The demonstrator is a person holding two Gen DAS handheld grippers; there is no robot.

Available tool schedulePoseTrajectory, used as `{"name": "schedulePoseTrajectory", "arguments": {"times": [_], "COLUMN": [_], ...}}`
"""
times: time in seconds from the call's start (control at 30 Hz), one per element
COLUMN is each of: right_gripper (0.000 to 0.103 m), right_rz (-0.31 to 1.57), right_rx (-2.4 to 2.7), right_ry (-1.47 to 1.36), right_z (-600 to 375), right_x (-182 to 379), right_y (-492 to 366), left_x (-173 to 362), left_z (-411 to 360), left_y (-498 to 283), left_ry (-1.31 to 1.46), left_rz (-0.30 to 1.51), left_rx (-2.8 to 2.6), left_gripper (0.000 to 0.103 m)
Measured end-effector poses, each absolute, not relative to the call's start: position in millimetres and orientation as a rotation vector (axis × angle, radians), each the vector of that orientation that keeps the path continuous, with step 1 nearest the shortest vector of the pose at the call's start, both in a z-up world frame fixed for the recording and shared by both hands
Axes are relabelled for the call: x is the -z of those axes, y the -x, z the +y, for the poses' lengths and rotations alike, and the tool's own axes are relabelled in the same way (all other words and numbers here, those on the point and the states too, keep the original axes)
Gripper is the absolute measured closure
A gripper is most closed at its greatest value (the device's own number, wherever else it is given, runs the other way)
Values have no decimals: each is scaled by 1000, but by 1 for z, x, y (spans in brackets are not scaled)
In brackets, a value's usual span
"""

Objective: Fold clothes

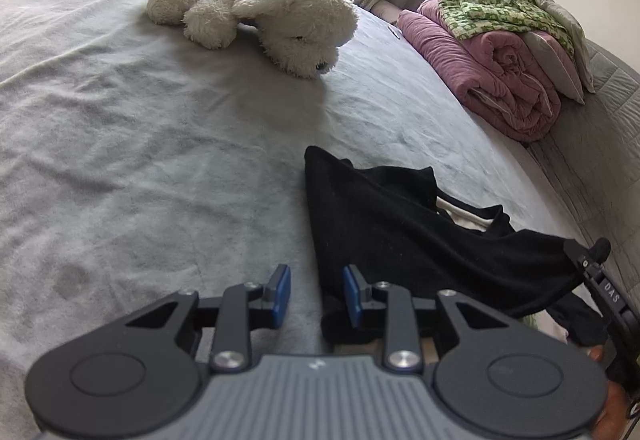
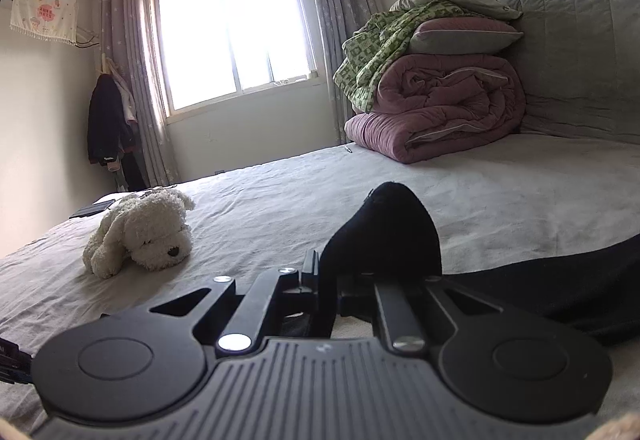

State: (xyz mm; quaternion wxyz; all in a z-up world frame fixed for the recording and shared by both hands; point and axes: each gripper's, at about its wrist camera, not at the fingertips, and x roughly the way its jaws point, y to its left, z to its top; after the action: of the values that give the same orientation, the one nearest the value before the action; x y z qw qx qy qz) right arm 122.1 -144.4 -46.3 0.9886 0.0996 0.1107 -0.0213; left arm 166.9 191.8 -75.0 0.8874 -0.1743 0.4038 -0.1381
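The soft black knit garment [image 1: 400, 232] is lying unfolded near the grey bed's [image 1: 120, 120] headboard edge; the right gripper [image 2: 328, 280] is pinching its hem, the left gripper [image 1: 316, 292] hanging released. Folding is barely starting.

Left jaws apart, right jaws clamped

The left gripper [image 1: 316, 294] tilts downward with its blue pads [image 1: 282, 290] parted and nothing pressed between them; black cloth [image 1: 400, 224] lies just beside the right-hand pad. The right gripper [image 2: 326, 282] points nearly level, its jaws closed tight on a fold of that cloth, which bulges up past the fingertips.
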Motion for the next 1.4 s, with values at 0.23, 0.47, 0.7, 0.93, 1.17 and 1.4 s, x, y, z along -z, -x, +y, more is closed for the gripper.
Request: {"name": "schedulePoseTrajectory", "arguments": {"times": [0.23, 0.47, 0.7, 0.93, 1.17, 1.4], "right_gripper": [90, 90, 55, 48, 48, 48], "right_rz": [223, 443, 623, 564, 637, 725], "right_rx": [54, 121, 214, 101, -532, -697], "right_ry": [-66, -29, -22, 35, 81, 168], "right_z": [-134, -153, -170, -144, -50, 20], "right_x": [25, 59, 80, 33, 17, 42], "right_y": [-118, -124, -125, -135, -216, -269], "left_x": [68, 69, 64, 52, 61, 66], "left_z": [181, 182, 201, 201, 184, 187], "left_y": [-153, -146, -146, -142, -149, -152], "left_ry": [157, 65, 143, 210, 151, 187], "left_rz": [841, 857, 839, 724, 757, 750], "left_rx": [326, 340, 289, 405, 448, 492], "left_gripper": [76, 76, 81, 77, 70, 70]}}
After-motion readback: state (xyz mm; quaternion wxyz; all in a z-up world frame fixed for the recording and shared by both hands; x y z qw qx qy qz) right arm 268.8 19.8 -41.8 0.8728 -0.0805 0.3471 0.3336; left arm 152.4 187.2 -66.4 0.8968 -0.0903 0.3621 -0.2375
